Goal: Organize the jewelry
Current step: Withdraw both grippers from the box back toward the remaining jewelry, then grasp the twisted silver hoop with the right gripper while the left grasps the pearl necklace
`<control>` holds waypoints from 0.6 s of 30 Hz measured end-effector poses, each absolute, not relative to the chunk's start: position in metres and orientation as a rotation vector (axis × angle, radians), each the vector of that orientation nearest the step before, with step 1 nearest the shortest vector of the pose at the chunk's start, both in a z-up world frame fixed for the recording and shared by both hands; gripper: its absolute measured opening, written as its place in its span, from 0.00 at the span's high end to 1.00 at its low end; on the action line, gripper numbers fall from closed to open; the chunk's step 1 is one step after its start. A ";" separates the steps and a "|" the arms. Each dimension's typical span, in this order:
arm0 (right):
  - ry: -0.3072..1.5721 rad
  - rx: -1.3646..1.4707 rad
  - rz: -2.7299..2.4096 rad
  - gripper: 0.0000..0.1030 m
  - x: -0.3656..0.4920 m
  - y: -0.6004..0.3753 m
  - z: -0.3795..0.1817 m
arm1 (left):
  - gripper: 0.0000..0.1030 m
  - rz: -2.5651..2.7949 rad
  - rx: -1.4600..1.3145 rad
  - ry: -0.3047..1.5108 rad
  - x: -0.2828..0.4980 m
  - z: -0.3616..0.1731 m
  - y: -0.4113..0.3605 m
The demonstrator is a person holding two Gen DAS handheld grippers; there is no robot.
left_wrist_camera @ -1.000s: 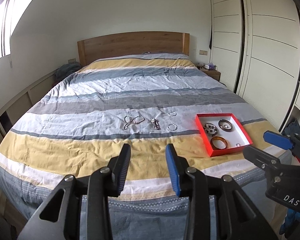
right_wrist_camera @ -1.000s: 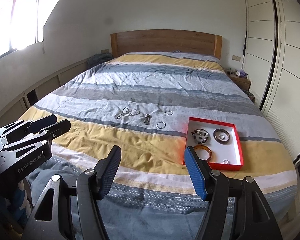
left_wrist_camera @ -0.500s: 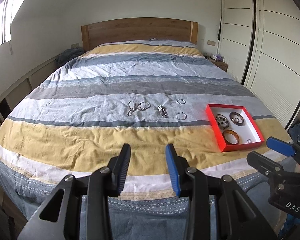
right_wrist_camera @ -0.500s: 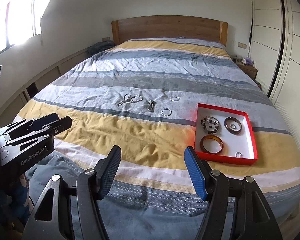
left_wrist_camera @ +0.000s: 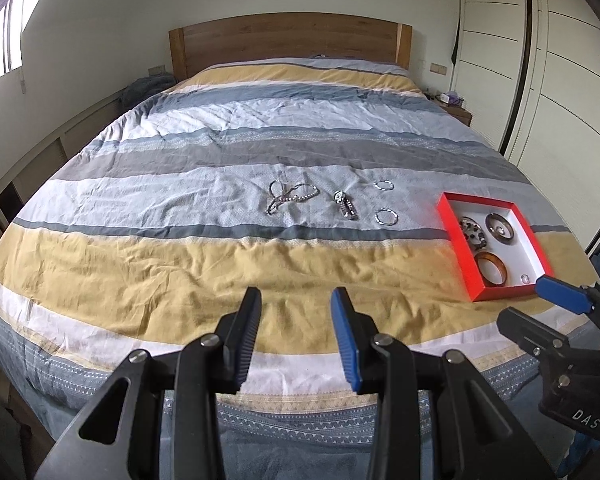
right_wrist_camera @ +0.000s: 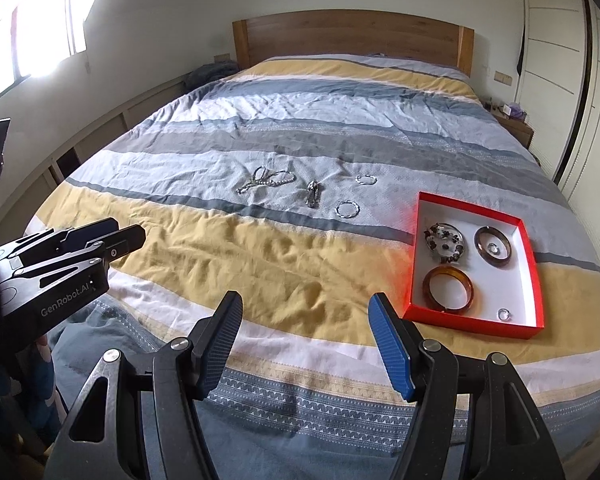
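A red box point(left_wrist_camera: 464, 250) point(right_wrist_camera: 416, 272) with a white floor lies on the striped bed at the right. Inside it are a beaded bracelet point(right_wrist_camera: 446, 241), a dark bangle point(right_wrist_camera: 493, 247), an amber bangle point(right_wrist_camera: 449, 289) and a small ring point(right_wrist_camera: 503, 314). Loose on the pale stripe lie a silver chain point(left_wrist_camera: 288, 197) point(right_wrist_camera: 266, 179), a watch-like piece point(left_wrist_camera: 345, 203) point(right_wrist_camera: 313, 193) and two silver hoops point(left_wrist_camera: 386, 217) point(left_wrist_camera: 383, 185) point(right_wrist_camera: 347, 209). My left gripper point(left_wrist_camera: 296, 320) hangs open over the bed's near edge, nothing between its fingers. My right gripper point(right_wrist_camera: 306, 332) is open wider, empty, left of the box.
The bed point(left_wrist_camera: 180, 264) fills both views, with a wooden headboard point(left_wrist_camera: 288, 44) at the far end. White wardrobe doors point(left_wrist_camera: 540, 80) line the right side, a nightstand point(left_wrist_camera: 454, 114) beside them. A low ledge point(left_wrist_camera: 40, 152) and a window point(right_wrist_camera: 32, 20) run along the left.
Both grippers have moved forward and down toward the bed; the jewelry and the red box appear larger and closer. The jaws kept the same gaps.
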State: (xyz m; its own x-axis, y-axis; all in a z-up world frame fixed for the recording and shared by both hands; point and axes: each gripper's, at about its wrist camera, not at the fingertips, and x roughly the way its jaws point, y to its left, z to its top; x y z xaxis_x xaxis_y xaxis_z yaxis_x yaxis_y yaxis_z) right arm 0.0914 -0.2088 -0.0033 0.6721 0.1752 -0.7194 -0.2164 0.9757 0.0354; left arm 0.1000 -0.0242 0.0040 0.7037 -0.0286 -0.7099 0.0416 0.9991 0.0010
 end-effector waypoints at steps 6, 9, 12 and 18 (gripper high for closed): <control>0.820 -0.075 0.250 0.37 0.113 -0.205 -0.011 | 0.67 -0.014 0.026 0.813 0.118 -0.006 -0.021; 0.825 -0.076 0.262 0.37 0.125 -0.204 -0.014 | 0.67 -0.004 0.029 0.831 0.129 -0.012 -0.018; 0.829 -0.080 0.276 0.37 0.139 -0.203 -0.017 | 0.67 0.014 0.030 0.852 0.144 -0.017 -0.009; 0.820 -0.068 0.294 0.37 0.174 -0.201 -0.020 | 0.67 0.039 -0.002 0.870 0.181 -0.024 0.017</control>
